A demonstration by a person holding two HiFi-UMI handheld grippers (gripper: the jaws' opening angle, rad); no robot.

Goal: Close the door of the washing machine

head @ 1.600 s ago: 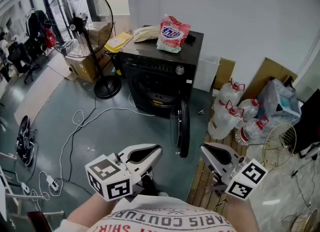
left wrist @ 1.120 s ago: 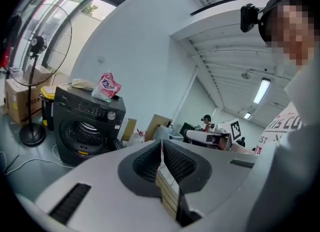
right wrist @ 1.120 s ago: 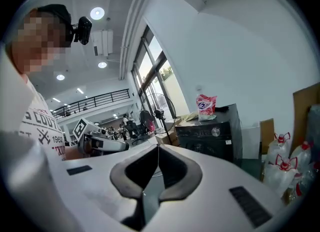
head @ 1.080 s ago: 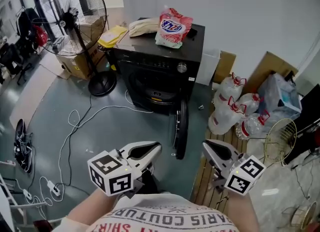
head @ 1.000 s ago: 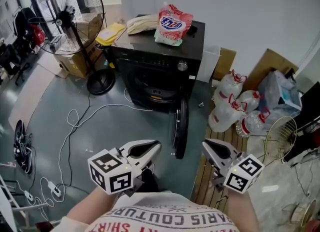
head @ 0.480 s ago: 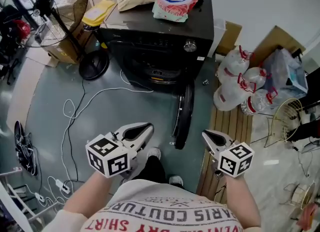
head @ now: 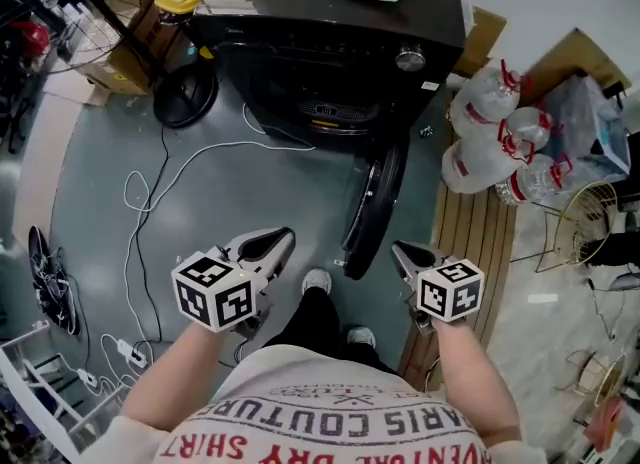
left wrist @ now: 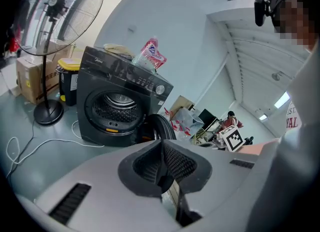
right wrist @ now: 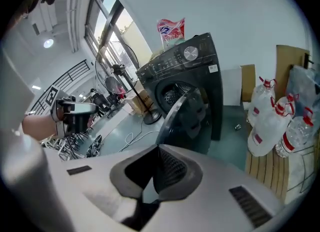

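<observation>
Jaws pressed together on nothing, the left hand-held gripper point(head: 266, 245) hovers above the grey floor point(head: 220, 202). Ahead stands the black washing machine point(head: 330, 62), its round door point(head: 374, 204) swung wide open toward the person. Near the door's outer edge but apart from it, the right hand-held gripper point(head: 404, 256) is likewise clenched and empty.
</observation>
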